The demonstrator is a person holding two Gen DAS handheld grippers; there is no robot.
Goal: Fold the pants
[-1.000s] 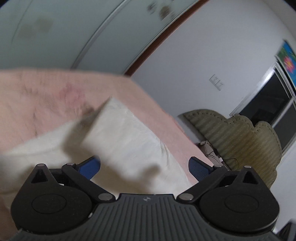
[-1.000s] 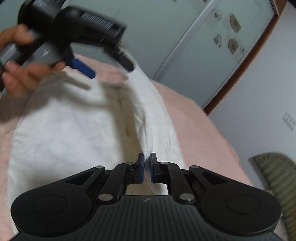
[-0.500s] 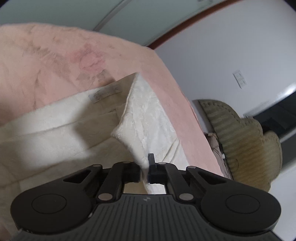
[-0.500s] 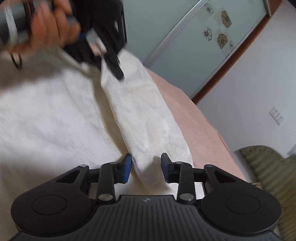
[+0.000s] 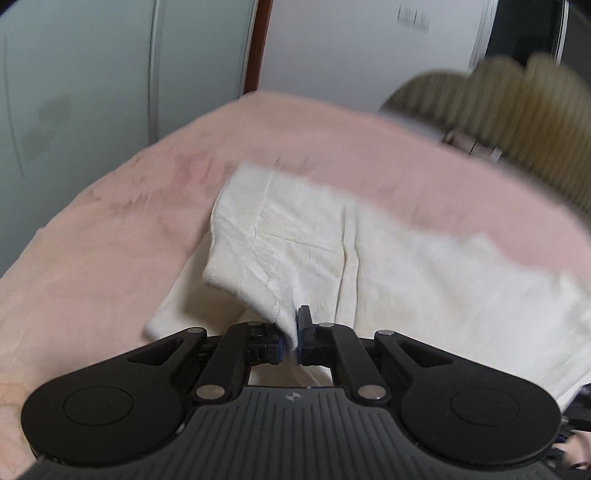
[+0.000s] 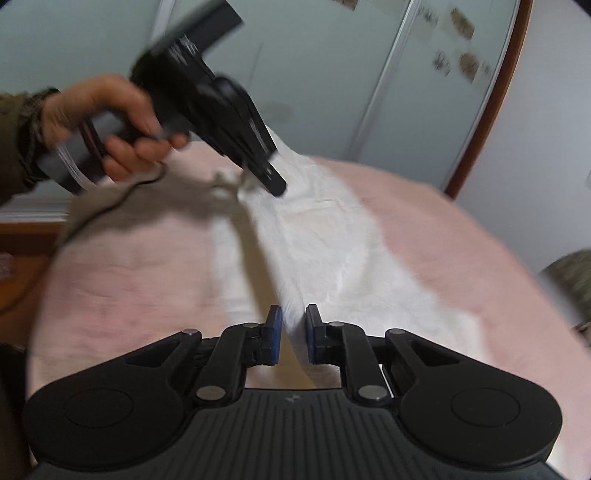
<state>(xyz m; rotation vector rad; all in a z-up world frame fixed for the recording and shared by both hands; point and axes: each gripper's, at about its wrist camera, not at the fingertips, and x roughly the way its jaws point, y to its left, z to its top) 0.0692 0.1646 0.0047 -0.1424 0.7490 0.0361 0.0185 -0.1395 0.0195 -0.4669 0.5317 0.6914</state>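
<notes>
Left wrist view: pink blanket (image 5: 92, 258) spread over the whole surface, fuzzy, with a faint darker blotch toward the far edge. Beyond it, pale sliding panels (image 5: 92, 92) with a grey divider, a brown frame (image 5: 255, 40), a white wall with a switch plate (image 5: 413, 22), and an olive ribbed cushion (image 5: 491, 103) at right, blurred. White pants (image 5: 388, 266) lying across the blanket, one corner lifted and pinched between the blue pads of the left gripper (image 5: 291, 341), jaws drawn together on the cloth.

Right wrist view: same pink blanket (image 6: 129, 288), panels (image 6: 332, 74) showing dark flower-like patches, too smeared to make out. Right gripper (image 6: 293, 341) set narrow, blue pads either side of a ridge of the pants (image 6: 332, 258); whether gripping or merely straddling, cannot tell. Left hand (image 6: 107, 122) around the other tool's handle at upper left. White print on that tool's black body, motion-blurred, unreadable. Small embossed emblem on each gripper base, no legible words.
</notes>
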